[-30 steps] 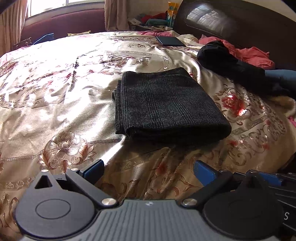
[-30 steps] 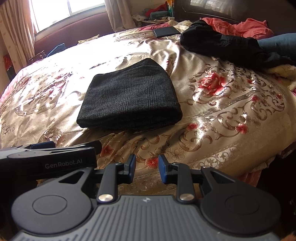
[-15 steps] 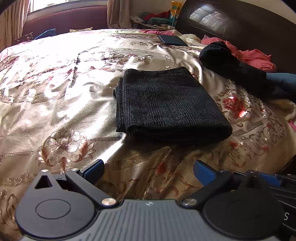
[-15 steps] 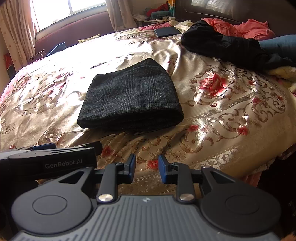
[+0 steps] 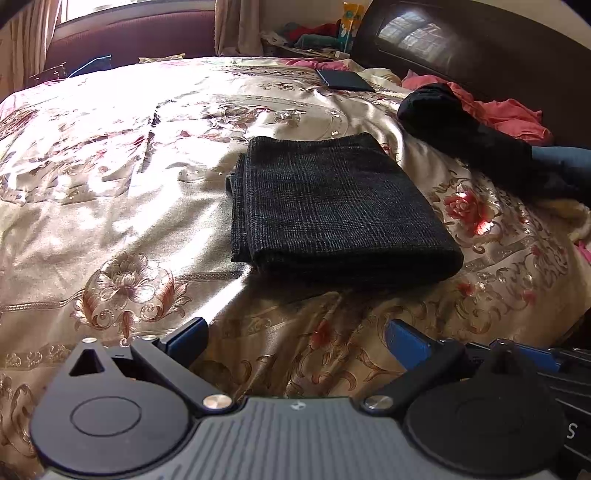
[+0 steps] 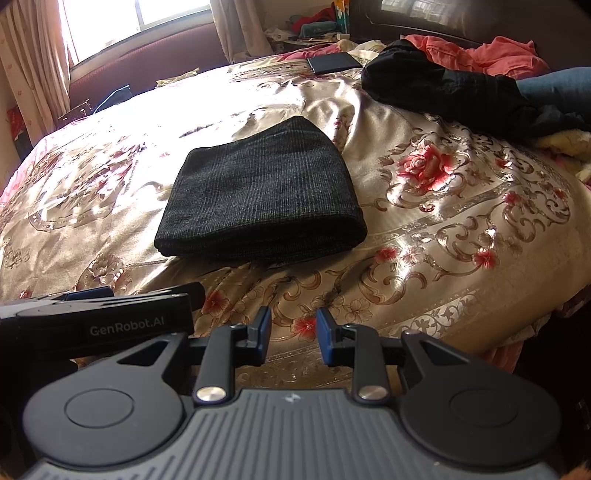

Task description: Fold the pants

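On the bedspread lie folded pants, both grippers clear.

The blue garment runs off the frame's right edge; the black clothes cover part of the pink ones. The nightstand clutter is too small to identify.

Floral gold bedspread covers the bed; far right, a black garment lies against coral clothing, a dark flat phone-like item beyond, dark headboard behind.
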